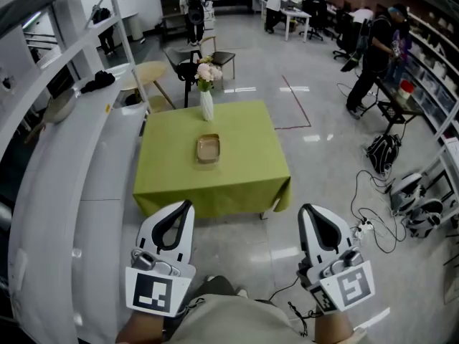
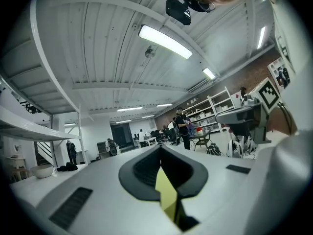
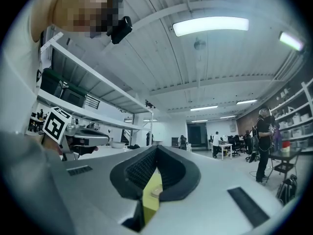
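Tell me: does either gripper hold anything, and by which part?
Nothing is held: the left gripper and the right gripper are both shut and empty, short of the green-clothed square table.

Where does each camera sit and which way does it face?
Head view: on the person's head, facing forward and down at the green table; left gripper and right gripper below.
Left gripper view: on the left gripper, facing along its shut jaws, ceiling above; right gripper at right.
Right gripper view: on the right gripper, likewise; left gripper at left.
Shared: green table beyond the jaws.
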Action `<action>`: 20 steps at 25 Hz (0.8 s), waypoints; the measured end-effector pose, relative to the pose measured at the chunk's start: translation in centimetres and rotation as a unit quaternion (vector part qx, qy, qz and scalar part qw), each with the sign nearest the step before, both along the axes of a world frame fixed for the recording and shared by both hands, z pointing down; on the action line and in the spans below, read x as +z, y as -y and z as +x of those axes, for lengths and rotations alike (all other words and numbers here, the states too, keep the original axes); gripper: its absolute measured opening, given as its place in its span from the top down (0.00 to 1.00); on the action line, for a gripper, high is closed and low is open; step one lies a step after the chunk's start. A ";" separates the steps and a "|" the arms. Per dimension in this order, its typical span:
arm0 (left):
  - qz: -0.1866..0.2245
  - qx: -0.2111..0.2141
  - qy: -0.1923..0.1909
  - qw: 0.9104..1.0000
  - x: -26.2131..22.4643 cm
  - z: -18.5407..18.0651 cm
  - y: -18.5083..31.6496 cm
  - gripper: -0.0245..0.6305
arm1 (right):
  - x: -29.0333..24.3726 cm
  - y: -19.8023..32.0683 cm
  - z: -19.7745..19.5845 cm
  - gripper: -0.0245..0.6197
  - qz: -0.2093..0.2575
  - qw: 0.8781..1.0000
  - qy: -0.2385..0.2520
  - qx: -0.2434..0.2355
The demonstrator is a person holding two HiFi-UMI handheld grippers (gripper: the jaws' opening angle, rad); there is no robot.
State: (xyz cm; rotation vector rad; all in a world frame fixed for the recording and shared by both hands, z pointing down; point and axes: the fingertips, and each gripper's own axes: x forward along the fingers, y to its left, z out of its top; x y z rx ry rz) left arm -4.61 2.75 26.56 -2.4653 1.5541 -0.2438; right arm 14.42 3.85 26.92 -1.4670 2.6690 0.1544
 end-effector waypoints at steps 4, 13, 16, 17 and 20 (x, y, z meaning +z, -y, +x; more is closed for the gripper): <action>0.001 -0.005 -0.002 1.000 0.0 0.4 0.5 0.95 | 0.1 0.7 0.5 0.95 -0.003 1.000 -0.001 -0.004; -0.006 -0.015 -0.008 1.000 1.7 -1.0 3.6 0.95 | 1.2 4.3 -1.1 0.95 -0.006 1.000 -0.014 -0.017; -0.012 -0.020 -0.011 1.000 2.4 -2.0 5.8 0.95 | 1.4 6.6 -2.0 0.95 -0.010 1.000 -0.019 -0.021; -0.015 -0.021 -0.013 1.000 2.6 -2.4 6.6 0.95 | 1.5 7.4 -2.4 0.95 -0.012 0.999 -0.022 -0.022; -0.021 -0.025 -0.016 0.999 3.2 -3.5 9.2 0.95 | 2.0 10.1 -3.5 0.95 -0.017 0.999 -0.028 -0.027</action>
